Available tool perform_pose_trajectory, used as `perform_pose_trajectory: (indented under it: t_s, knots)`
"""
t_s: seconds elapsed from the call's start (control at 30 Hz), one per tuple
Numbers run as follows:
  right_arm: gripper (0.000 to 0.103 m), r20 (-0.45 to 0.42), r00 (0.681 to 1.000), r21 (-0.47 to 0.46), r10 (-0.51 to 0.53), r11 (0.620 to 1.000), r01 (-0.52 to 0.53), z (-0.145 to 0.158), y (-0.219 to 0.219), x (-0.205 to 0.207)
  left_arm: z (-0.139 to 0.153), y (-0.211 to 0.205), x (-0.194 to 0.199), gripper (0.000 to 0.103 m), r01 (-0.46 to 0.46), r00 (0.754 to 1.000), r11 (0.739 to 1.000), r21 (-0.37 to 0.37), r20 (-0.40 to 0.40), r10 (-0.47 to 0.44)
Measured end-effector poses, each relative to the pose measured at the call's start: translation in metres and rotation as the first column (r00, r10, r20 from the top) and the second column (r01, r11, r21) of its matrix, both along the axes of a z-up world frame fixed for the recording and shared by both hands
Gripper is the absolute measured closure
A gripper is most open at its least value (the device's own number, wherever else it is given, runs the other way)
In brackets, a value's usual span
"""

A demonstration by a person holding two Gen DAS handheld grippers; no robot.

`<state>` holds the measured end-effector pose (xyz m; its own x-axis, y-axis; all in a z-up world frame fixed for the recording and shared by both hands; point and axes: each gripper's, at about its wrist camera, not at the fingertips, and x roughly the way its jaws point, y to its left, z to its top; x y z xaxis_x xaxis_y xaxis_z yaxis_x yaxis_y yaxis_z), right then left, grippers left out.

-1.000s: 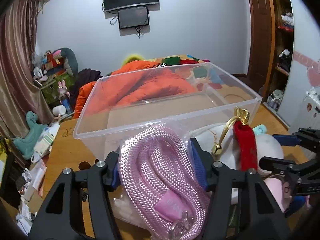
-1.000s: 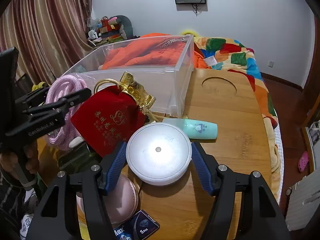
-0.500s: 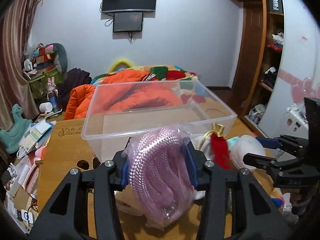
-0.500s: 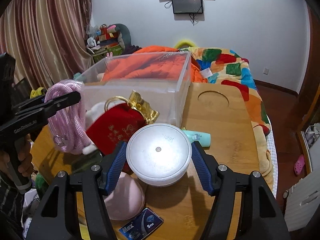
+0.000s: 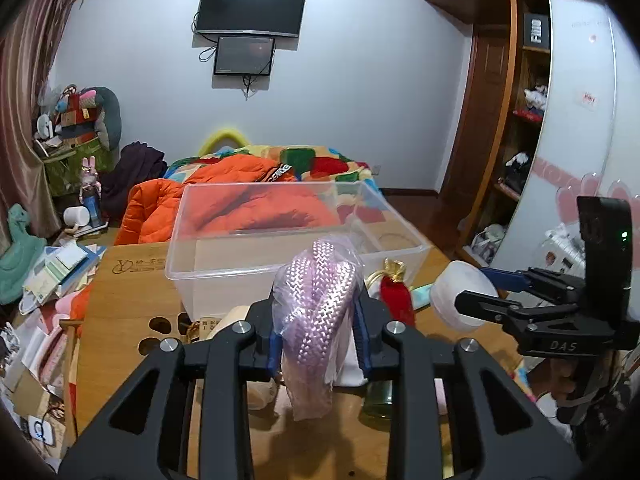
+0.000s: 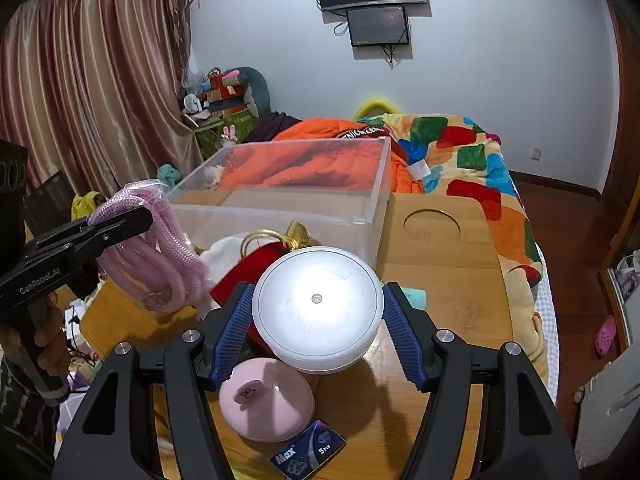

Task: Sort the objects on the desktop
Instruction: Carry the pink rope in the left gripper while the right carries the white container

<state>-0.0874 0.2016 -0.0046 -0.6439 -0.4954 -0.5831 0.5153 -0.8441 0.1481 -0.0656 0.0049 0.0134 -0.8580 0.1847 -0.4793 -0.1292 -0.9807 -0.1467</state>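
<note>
My left gripper (image 5: 318,330) is shut on a bagged pink rope (image 5: 320,304), held in the air above the wooden table (image 5: 124,304), short of the clear plastic bin (image 5: 240,256). The rope also shows in the right wrist view (image 6: 160,252). My right gripper (image 6: 318,322) is shut on a round white case (image 6: 316,308), lifted above the table to the right of the left gripper. The case also shows in the left wrist view (image 5: 460,296). The bin (image 6: 304,216) stands open at the table's far side.
A red velvet pouch (image 6: 240,280) with gold trim, a pink round case (image 6: 266,400), a blue packet (image 6: 308,454) and a teal tube (image 6: 414,296) lie on the table (image 6: 440,280). A bed with an orange quilt (image 6: 320,148) is behind the bin. Clutter fills the floor at left (image 5: 48,280).
Both grippers have risen and pulled back from the table with their loads. The pink rope hangs higher, and the white case is lifted clear of the red pouch.
</note>
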Motion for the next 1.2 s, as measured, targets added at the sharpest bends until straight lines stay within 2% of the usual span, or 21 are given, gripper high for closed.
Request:
perform_pose_trajectory:
  t_s: [0.5,0.97,1.2]
  knots:
    - [0.041,-0.078,0.997,0.015,0.019,1.000,-0.018,0.031,-0.008,0.006,0.023,-0.004,0.014,0.074,-0.030,0.997,0.999,-0.031,-0.074,0.028]
    - [0.041,-0.119,0.992,0.030,0.034,0.999,-0.031,0.055,-0.020,-0.014,0.053,-0.026,-0.004,0.074,-0.058,0.991,0.997,-0.057,-0.124,0.051]
    - [0.041,-0.129,0.991,0.026,0.042,0.999,-0.039,0.065,-0.031,-0.034,0.059,-0.035,-0.030,0.074,-0.047,0.992,0.998,-0.047,-0.123,0.041]
